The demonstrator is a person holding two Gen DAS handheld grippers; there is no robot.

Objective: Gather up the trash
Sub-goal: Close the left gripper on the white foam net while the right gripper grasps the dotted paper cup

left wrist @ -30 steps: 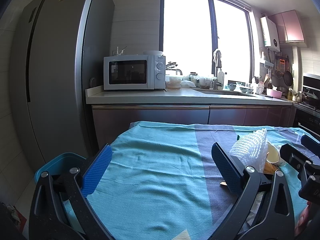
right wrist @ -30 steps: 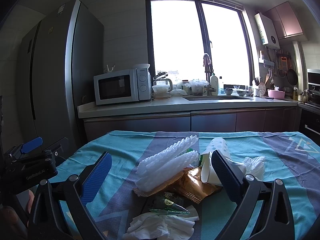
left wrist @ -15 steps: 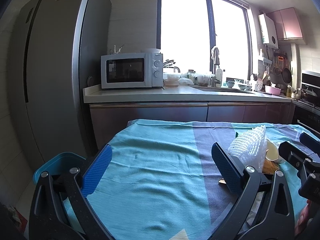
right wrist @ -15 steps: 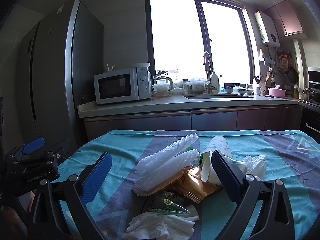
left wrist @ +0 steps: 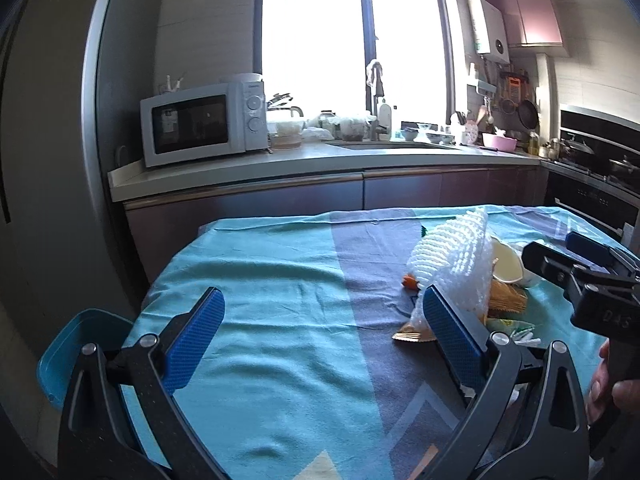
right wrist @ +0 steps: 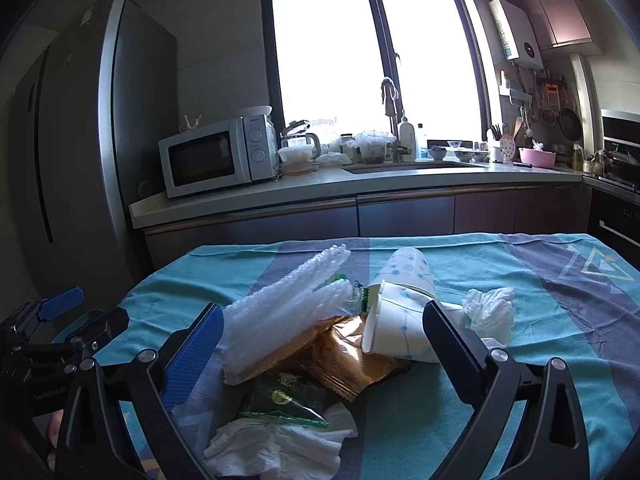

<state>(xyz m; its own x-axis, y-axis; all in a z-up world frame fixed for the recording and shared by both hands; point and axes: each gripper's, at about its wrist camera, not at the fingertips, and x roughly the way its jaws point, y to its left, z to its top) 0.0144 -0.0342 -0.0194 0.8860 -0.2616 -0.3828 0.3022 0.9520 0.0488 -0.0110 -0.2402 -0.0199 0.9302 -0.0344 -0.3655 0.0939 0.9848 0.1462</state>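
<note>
Just ahead of the right fingers, trash pile.

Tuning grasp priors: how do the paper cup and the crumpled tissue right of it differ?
The paper cup is a rigid cylinder, tipped on its side with its mouth facing the foam netting; the crumpled tissue is a soft, shapeless wad. The cup carries a faint print; the tissue is plain. Both are white trash on the tablecloth.

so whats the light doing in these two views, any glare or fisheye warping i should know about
Left wrist view: the tall kitchen window is blown out white, backlighting the white foam fruit netting; the grey fridge bows with fisheye curve. Right wrist view: same blown-out window, the fridge side is dark, sunlight glints on the crinkled gold foil wrapper, and the corners vignette black.
</note>
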